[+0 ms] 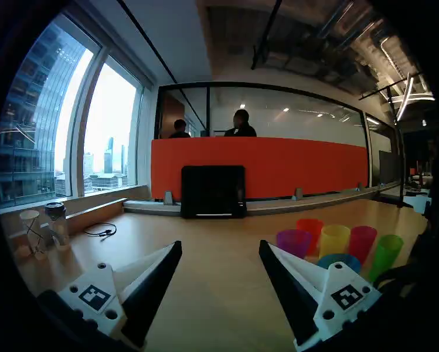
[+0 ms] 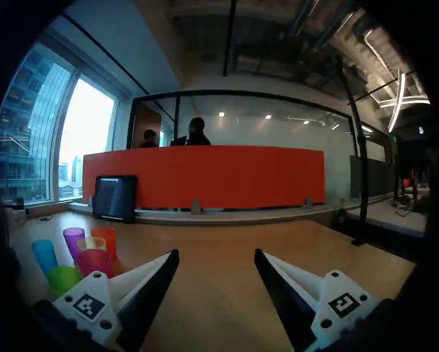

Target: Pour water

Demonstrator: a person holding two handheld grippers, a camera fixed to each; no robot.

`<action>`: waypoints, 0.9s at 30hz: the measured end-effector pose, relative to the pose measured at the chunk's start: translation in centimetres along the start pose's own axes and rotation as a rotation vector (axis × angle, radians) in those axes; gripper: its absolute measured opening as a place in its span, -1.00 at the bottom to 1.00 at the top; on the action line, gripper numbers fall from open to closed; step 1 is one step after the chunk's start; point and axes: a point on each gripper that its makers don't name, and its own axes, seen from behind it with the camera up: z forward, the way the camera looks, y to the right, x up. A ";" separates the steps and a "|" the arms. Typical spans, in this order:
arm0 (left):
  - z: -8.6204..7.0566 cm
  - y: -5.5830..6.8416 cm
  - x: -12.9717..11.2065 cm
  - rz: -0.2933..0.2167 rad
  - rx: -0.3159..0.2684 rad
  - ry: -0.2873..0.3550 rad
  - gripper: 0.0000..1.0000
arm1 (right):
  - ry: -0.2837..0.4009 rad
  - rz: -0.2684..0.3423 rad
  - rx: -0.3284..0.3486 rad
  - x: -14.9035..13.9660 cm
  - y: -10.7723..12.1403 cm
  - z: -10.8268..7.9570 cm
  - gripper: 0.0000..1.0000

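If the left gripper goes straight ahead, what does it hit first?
The left gripper would likely meet the black screen first, past bare table; the cups sit right of its line. Depth is unclear.

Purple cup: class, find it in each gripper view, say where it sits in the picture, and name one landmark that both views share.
Left gripper view: the purple cup sits right of centre in the lower half, just left of the orange cup.
Right gripper view: the purple cup sits at the lower left, again left of the orange cup.
Shared landmark: the long orange partition running across the middle of both views.
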 end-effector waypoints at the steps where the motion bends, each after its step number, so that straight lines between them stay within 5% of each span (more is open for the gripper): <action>1: 0.0 0.0 0.0 0.000 0.000 0.000 0.96 | 0.000 -0.001 0.000 0.0 0.0 0.0 0.99; 27: 0.0 -0.1 0.0 0.000 0.000 0.000 0.96 | -0.003 -0.004 0.005 -0.1 0.0 0.0 0.99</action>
